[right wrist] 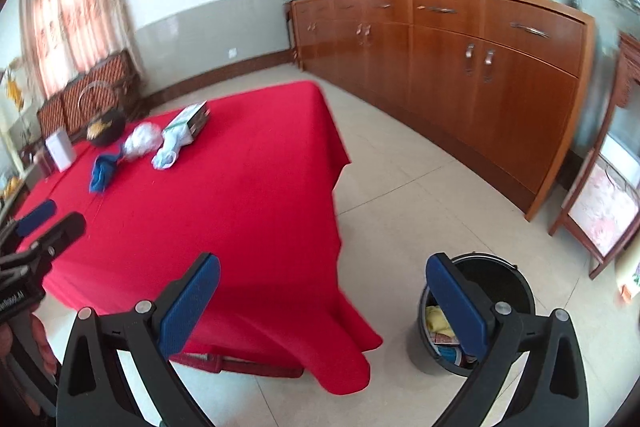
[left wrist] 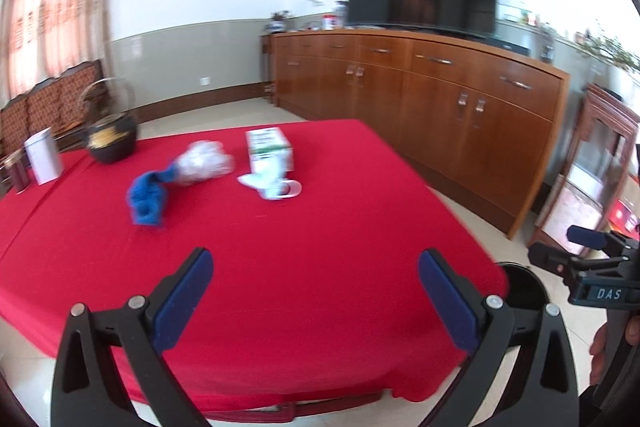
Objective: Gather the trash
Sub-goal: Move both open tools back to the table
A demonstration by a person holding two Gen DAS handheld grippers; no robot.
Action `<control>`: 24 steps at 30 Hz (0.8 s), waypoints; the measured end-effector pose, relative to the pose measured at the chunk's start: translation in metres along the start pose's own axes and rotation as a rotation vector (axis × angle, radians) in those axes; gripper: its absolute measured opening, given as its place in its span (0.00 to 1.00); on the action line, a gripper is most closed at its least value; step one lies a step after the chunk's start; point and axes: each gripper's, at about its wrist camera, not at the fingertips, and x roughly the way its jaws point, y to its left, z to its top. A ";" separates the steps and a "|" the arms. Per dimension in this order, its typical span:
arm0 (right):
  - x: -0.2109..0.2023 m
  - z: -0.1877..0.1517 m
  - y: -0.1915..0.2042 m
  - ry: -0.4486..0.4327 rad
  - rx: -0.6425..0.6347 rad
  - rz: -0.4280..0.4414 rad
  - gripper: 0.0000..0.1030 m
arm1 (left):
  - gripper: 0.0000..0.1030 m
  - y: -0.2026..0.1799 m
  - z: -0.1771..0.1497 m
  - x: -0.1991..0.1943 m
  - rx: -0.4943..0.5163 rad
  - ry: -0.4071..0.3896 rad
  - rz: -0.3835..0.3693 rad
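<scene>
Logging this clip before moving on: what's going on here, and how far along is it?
A person holds a gripper in each hand over a table with a red cloth. The left gripper and right gripper are both open and empty. On the far side of the table lie a blue cloth, a crumpled clear plastic wad, a white mask and a small box. A black bin on the floor by the table corner already holds some trash. Nothing is grasped right now.

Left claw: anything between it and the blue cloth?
Nothing visible. The left claw is open and empty over the near edge of the table; only bare red tablecloth lies between it and the blue cloth. The plastic wad sits beyond the cloth.
</scene>
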 end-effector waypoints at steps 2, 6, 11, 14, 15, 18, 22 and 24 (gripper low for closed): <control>0.007 0.005 0.020 -0.005 -0.028 0.011 1.00 | 1.00 0.014 0.000 0.000 -0.015 -0.001 0.028; 0.018 0.015 0.054 -0.025 -0.061 0.052 1.00 | 1.00 0.050 -0.003 0.001 -0.049 -0.001 0.090; 0.035 0.028 0.095 -0.036 -0.112 0.092 1.00 | 0.99 0.085 -0.005 0.006 -0.090 0.008 0.138; 0.048 0.037 0.117 -0.032 -0.138 0.114 1.00 | 0.99 0.108 -0.004 0.015 -0.112 0.020 0.164; 0.054 0.041 0.127 -0.029 -0.151 0.123 1.00 | 0.99 0.114 -0.003 0.019 -0.114 0.023 0.167; 0.069 0.049 0.150 -0.024 -0.184 0.137 1.00 | 0.98 0.131 0.000 0.030 -0.122 0.037 0.185; 0.095 0.060 0.181 -0.009 -0.223 0.146 1.00 | 0.98 0.151 0.007 0.048 -0.139 0.051 0.202; 0.106 0.065 0.192 -0.001 -0.235 0.148 1.00 | 0.98 0.158 0.011 0.058 -0.141 0.059 0.208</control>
